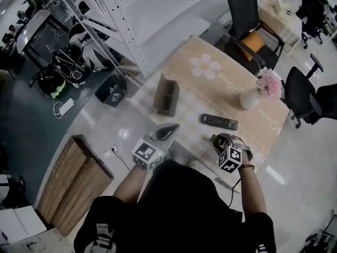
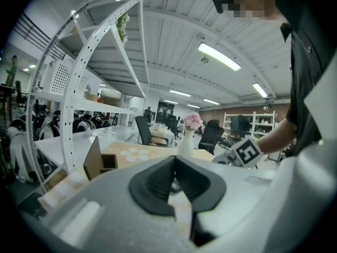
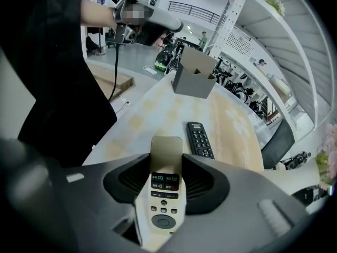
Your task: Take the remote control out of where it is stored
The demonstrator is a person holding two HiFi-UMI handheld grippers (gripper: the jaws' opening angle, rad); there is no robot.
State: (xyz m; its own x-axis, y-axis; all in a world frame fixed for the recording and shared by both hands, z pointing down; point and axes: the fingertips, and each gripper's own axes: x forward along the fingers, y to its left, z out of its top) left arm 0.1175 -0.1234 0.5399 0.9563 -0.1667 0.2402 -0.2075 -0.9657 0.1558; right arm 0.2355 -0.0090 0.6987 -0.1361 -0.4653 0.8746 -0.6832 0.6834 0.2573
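Observation:
A cream remote [image 3: 164, 191] with a row of coloured buttons lies lengthwise between the jaws of my right gripper [image 3: 166, 167], which is shut on it and tilted steeply down over the table's near edge. A black remote [image 3: 200, 139] lies flat on the beige tablecloth just beyond; in the head view this black remote [image 1: 219, 122] is ahead of my right gripper [image 1: 218, 140]. The brown cardboard storage box [image 1: 166, 95] stands upright further left. My left gripper [image 1: 169, 129] hovers near the table's front edge, pointing towards the box; this left gripper [image 2: 175, 162] is shut with nothing in it.
A white vase with pink flowers [image 1: 251, 96] stands at the table's right end. Black office chairs [image 1: 250, 22] sit behind the table. A white perforated rack [image 1: 113, 25] rises at the left, and a wooden crate [image 1: 73, 183] is on the floor beside me.

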